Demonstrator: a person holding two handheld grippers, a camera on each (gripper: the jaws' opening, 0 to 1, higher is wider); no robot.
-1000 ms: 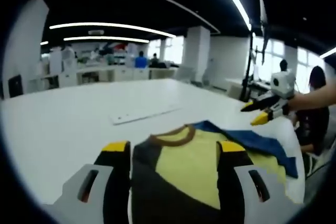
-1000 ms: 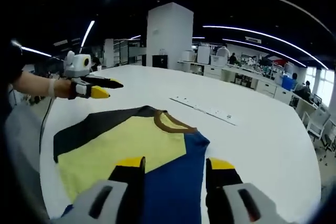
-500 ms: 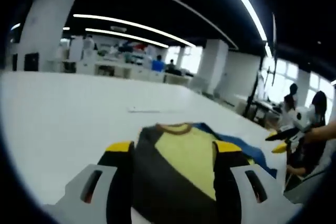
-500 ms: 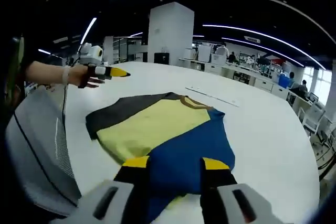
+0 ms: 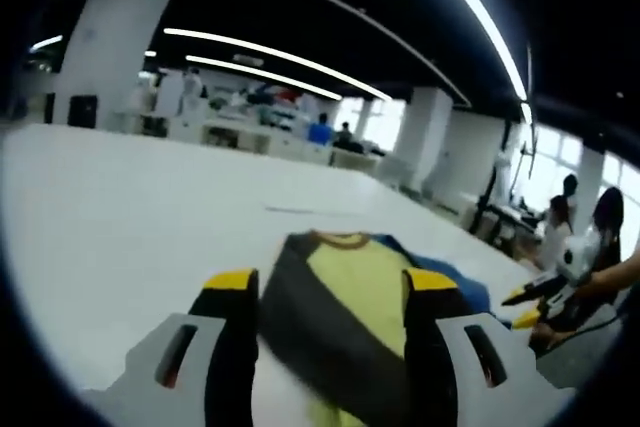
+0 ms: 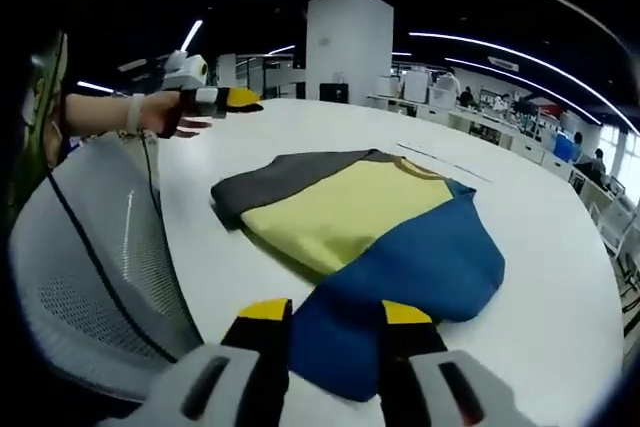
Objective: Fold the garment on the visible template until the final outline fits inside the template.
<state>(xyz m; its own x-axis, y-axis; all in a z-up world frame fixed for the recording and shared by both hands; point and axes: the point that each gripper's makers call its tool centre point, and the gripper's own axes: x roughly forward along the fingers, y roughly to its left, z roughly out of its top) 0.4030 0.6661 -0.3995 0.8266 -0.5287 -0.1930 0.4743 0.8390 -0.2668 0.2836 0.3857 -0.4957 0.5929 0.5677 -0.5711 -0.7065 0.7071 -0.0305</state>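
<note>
Lying flat on the white tabletop [image 6: 560, 277], the garment [image 6: 370, 237] is a colour-blocked top with a dark grey panel, a yellow middle and a blue side, its brown collar [image 5: 335, 241] on the edge farthest from both tools. Compared with a second ago the cloth looks more bunched: in the right gripper view the blue side now reads as a rounded lump nearer that camera, and the grey panel shows a thicker, doubled-looking edge, though both cameras have swung, so part of that change is viewpoint. If a fold has gone in, the outline is narrower, but it is probably not yet compact enough. The right tool [image 6: 328, 312] hovers over the garment's near blue hem with its jaws parted and nothing between them. The left tool [image 5: 330, 282] frames the grey and yellow part, jaws spread wide; whether they touch cloth cannot be told through the blur. In the right gripper view that left tool [image 6: 235, 99] hangs in the air well beyond the garment's grey side. No template outline can be made out around the garment, and a mesh chair back [image 6: 90, 277] cuts off the tabletop edge on the garment's grey side.
</note>
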